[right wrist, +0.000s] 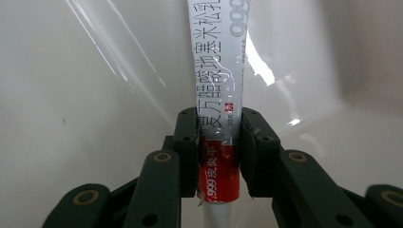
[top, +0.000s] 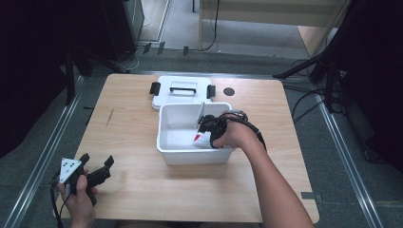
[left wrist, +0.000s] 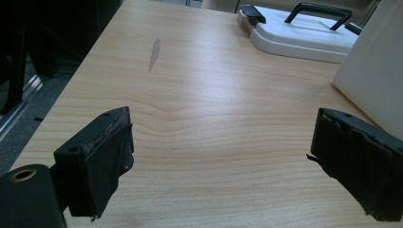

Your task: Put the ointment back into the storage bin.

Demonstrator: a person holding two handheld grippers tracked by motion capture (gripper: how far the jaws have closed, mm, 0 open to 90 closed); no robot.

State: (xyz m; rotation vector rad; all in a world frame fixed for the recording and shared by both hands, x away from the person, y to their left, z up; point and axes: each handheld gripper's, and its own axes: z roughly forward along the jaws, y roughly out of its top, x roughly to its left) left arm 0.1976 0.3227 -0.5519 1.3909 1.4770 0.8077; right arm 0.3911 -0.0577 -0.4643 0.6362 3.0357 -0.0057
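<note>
Fingers [right wrist: 187, 142] of the right gripper [right wrist: 219, 142] are clenched on a white tube [right wrist: 219, 85] with a red band and printed characters, one finger on each flat side, the tube running up between them. From above, this gripper [top: 211, 130] is lowered into the right compartment of a white box [top: 177, 124], held by the right hand [top: 237, 135], with the tube's red-and-white end [top: 200, 138] showing near the box floor. A thin divider [top: 200, 115] splits the box into two compartments. The box stands near the middle of the wooden bench [top: 133, 123]. Its white lid [top: 183, 90], with a black handle and black clips, lies flat on the bench just behind the box and touches its rear wall. The left gripper [top: 97, 168] rests at the near left of the bench in the left hand [top: 78, 197], well apart from the box. Its fingers [left wrist: 97, 161] are released, spread wide over bare wood, with the lid [left wrist: 304, 35] and a box wall [left wrist: 375, 71] ahead on the right.
</note>
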